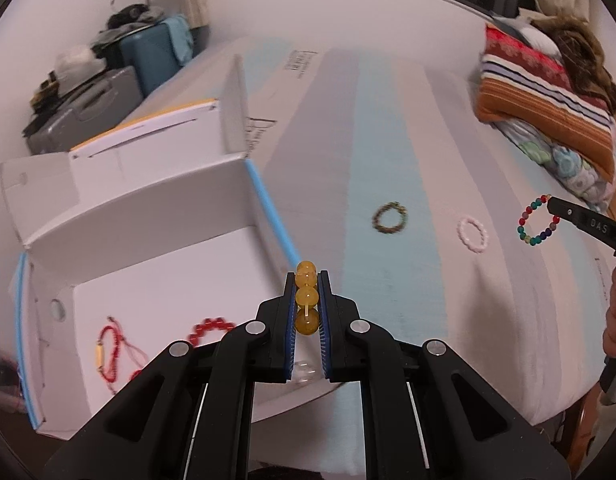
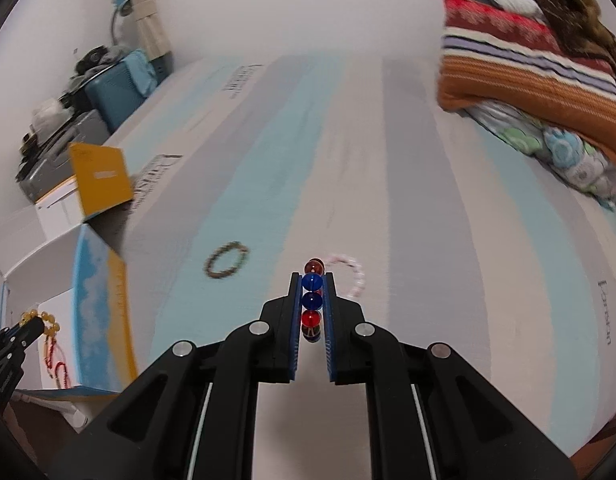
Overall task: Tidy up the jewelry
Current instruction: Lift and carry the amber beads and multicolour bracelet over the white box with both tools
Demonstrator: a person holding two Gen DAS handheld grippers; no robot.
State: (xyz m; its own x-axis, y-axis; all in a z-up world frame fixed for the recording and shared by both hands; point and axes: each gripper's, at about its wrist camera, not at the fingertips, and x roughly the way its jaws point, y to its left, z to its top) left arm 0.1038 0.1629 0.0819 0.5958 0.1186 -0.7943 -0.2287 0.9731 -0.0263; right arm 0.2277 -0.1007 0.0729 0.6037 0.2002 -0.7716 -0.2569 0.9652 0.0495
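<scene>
My left gripper [image 1: 307,280] is shut on a yellow bead bracelet [image 1: 306,302], held above the right edge of an open white box [image 1: 155,256]. Inside the box lie a red cord bracelet [image 1: 111,354] and a red bead bracelet [image 1: 209,329]. My right gripper [image 2: 312,280] is shut on a multicoloured bead bracelet [image 2: 312,300], held above the bed; it also shows at the right of the left wrist view [image 1: 536,222]. A dark green-brown bracelet [image 1: 389,218] [image 2: 227,264] and a pale pink bracelet [image 1: 473,235] [image 2: 352,274] lie on the striped sheet.
The bed has a striped sheet [image 1: 388,128] in blue, grey and white. Folded blankets [image 1: 548,92] are stacked at the far right. Suitcases and clutter [image 1: 107,80] stand by the wall at the left. A yellow box lid [image 2: 101,182] stands upright beside the box.
</scene>
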